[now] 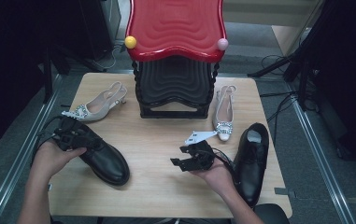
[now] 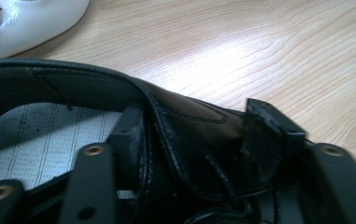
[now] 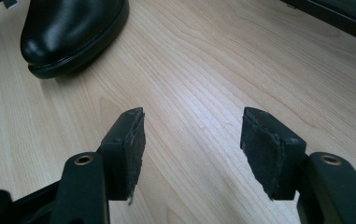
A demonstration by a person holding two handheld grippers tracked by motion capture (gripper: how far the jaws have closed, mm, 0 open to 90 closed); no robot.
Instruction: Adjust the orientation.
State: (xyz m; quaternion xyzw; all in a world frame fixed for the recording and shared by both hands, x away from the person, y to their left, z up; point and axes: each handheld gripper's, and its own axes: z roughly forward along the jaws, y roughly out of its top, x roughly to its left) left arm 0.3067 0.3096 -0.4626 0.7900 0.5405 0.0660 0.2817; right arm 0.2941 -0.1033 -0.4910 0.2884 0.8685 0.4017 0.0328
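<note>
A black leather shoe (image 1: 104, 162) lies at the table's front left, toe toward the middle. My left gripper (image 1: 75, 135) sits on its heel end. In the left gripper view the left gripper (image 2: 189, 135) straddles the shoe's side wall (image 2: 185, 116), one pad inside against the collar and one pad outside, both touching leather. My right gripper (image 1: 178, 156) hovers low over the bare wood at the front middle, open with nothing between its pads (image 3: 192, 140). The held shoe's toe (image 3: 68, 28) lies ahead of it. A second black shoe (image 1: 252, 158) lies at the right, beside the right hand.
A red and black stepped rack (image 1: 175, 28) stands at the back middle of the wooden table (image 1: 157, 186). A white slingback heel (image 1: 98, 102) with a jewelled toe lies at the back left, its mate (image 1: 224, 114) at the right of the rack. Cables trail on the floor at the right.
</note>
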